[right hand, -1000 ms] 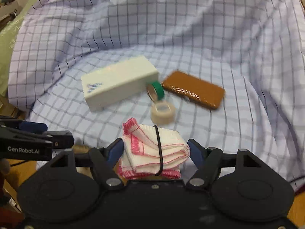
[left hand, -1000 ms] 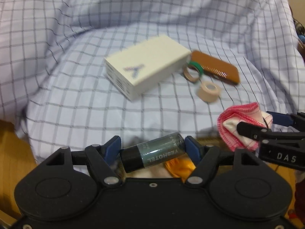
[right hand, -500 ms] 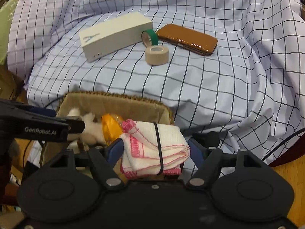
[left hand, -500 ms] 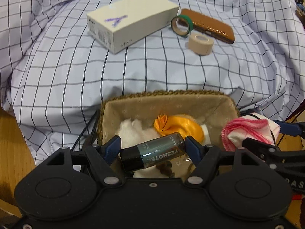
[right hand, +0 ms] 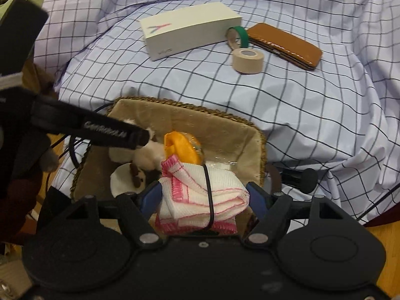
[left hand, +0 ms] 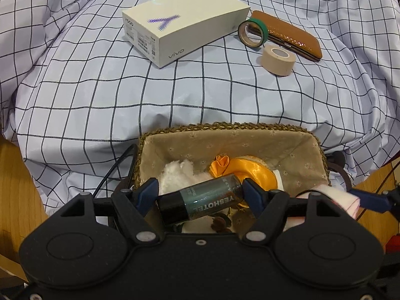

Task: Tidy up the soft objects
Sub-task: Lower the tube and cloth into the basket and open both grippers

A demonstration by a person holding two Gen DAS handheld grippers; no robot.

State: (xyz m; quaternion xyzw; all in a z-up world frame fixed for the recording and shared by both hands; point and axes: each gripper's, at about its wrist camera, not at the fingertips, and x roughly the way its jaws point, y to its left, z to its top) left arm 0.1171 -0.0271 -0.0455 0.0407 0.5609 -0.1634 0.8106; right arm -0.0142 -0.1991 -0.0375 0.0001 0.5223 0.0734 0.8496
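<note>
My left gripper (left hand: 200,198) is shut on a small dark green bottle (left hand: 202,202) marked YESHOTEL, held crosswise over the near end of a woven basket (left hand: 225,126) with beige lining. In the basket lie a white fluffy piece (left hand: 177,172) and an orange satin item (left hand: 250,172). My right gripper (right hand: 203,197) is shut on a folded white cloth with pink edging (right hand: 197,192), bound by a black band, above the same basket (right hand: 200,108). A plush toy (right hand: 147,155) lies inside, under the left gripper's finger (right hand: 112,132). The cloth (left hand: 332,196) shows at the right of the left wrist view.
On the checked sheet (left hand: 100,87) beyond the basket lie a white phone box (left hand: 185,22), a green tape roll (left hand: 252,33), a beige tape roll (left hand: 277,58) and a brown case (left hand: 292,35). A black cable (left hand: 112,170) runs by the basket's left side. Wood (left hand: 12,175) shows at left.
Both grippers have tipped downward and sunk toward the basket, which has come into view below them. The bottle and the cloth stay gripped as before.
</note>
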